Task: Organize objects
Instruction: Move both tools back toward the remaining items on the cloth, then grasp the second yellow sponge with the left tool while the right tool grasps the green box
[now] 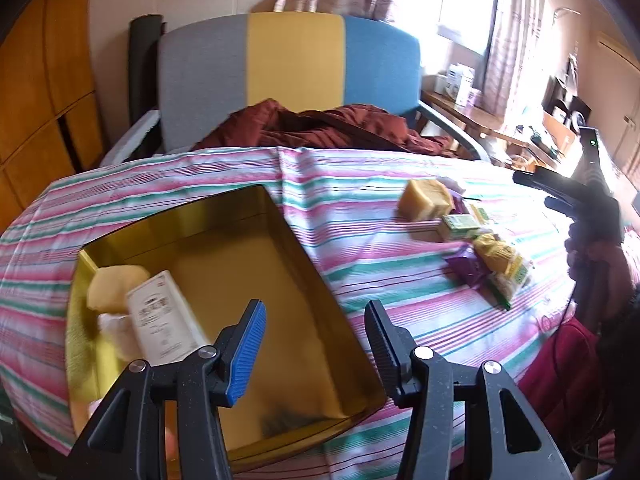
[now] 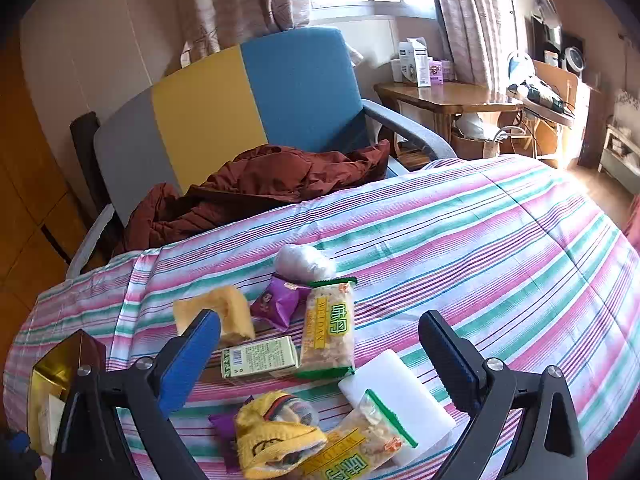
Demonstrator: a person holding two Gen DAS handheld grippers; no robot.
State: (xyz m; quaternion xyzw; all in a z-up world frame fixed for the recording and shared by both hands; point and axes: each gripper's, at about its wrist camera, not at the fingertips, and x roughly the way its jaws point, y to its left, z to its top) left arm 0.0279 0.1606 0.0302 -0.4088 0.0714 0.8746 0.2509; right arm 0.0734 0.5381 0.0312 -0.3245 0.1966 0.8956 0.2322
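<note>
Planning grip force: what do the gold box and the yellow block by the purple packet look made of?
Gold box: probably thin metal, glossy; its inner walls mirror the contents. Yellow block: looks like sponge or foam, matte with a porous, rough face; could be cake.

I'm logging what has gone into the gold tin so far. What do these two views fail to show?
- Left wrist view: the tin's near corner sits behind the left gripper; the white carton and yellow item inside are motion-blurred, label unreadable.
- Right wrist view: only one tin corner shows, behind the right gripper's blue finger.
</note>
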